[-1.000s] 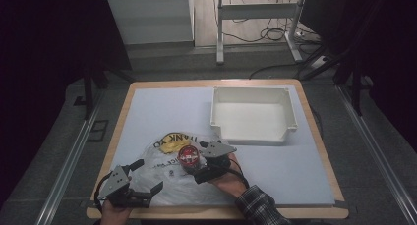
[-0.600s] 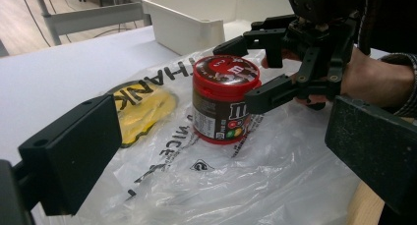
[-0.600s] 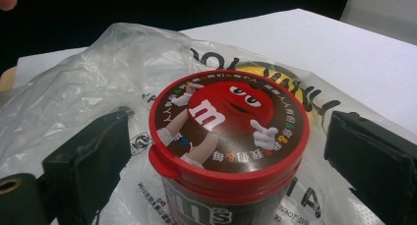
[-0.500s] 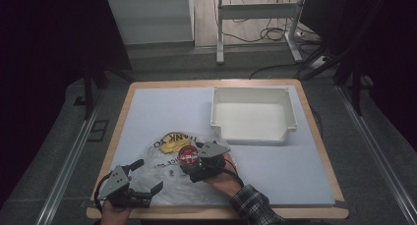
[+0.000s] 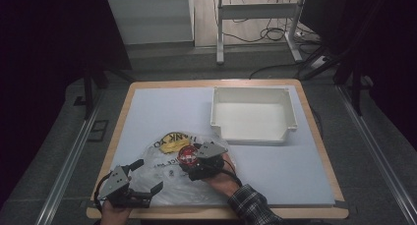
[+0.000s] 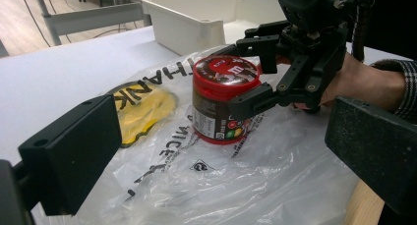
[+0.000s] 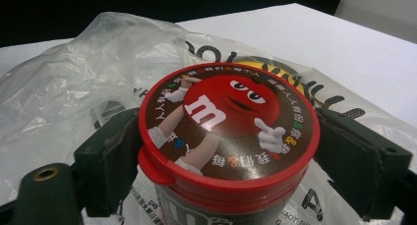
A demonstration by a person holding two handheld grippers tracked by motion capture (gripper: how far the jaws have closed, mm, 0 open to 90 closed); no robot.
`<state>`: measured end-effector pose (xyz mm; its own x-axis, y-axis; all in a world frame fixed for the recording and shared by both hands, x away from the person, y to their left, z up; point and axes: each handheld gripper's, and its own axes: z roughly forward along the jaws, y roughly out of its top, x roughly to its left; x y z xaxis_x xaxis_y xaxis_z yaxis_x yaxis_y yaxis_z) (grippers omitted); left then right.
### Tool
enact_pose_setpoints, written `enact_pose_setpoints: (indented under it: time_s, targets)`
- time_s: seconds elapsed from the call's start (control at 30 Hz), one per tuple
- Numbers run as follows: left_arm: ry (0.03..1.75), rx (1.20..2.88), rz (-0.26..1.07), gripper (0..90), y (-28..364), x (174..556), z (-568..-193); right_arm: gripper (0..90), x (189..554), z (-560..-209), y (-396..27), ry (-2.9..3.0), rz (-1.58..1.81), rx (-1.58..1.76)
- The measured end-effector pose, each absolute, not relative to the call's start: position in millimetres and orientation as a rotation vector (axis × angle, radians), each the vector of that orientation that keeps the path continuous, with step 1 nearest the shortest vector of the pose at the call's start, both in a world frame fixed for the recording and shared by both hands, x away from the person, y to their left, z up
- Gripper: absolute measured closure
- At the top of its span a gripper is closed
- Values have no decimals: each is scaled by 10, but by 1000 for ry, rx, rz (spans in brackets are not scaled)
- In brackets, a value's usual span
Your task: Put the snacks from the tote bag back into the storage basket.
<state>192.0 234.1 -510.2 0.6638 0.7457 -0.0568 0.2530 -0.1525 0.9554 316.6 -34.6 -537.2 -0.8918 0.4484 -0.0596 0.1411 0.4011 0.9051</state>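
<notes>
**One candy jar clamped by the right gripper on a plastic bag**

Count: one red-lidded M&M's jar [image 5: 187,156], one clear plastic bag [image 5: 167,178] with a yellow smiley print, one white bin [image 5: 252,115], two grippers.

The jar stands upright on the bag, near the table's [image 5: 295,166] front edge. The right gripper [image 6: 248,70] has just been closing; its jaws sit on opposite sides of the jar just under the lid, pads pressed to it. The left gripper [image 5: 147,176], at the bag's front left corner, stands with its jaws apart and nothing between them, well clear of the jar.

The right gripper view gives the lid's cartoon character and ring of printed text. The left gripper view gives the jar's brown label. The high view gives the bin, apart from the bag, at the back right.
</notes>
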Motion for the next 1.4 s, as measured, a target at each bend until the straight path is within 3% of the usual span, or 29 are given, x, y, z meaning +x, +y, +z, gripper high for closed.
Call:
enact_pose_setpoints:
  time_s: [0.23, 0.83, 1.4]
  targets:
    - [813, 1717, 528, 5, 2340, 1919, -5101, 244, 3160, -5375, -333, 2386, 1463, 497]
    - [813, 1714, 529, 5, 2345, 1917, -5099, 257, 3083, -5345, -308, 2358, 1436, 528]
    - [813, 1716, 529, 5, 2339, 1920, -5100, 257, 3071, -5020, -339, 2311, 1454, 598]
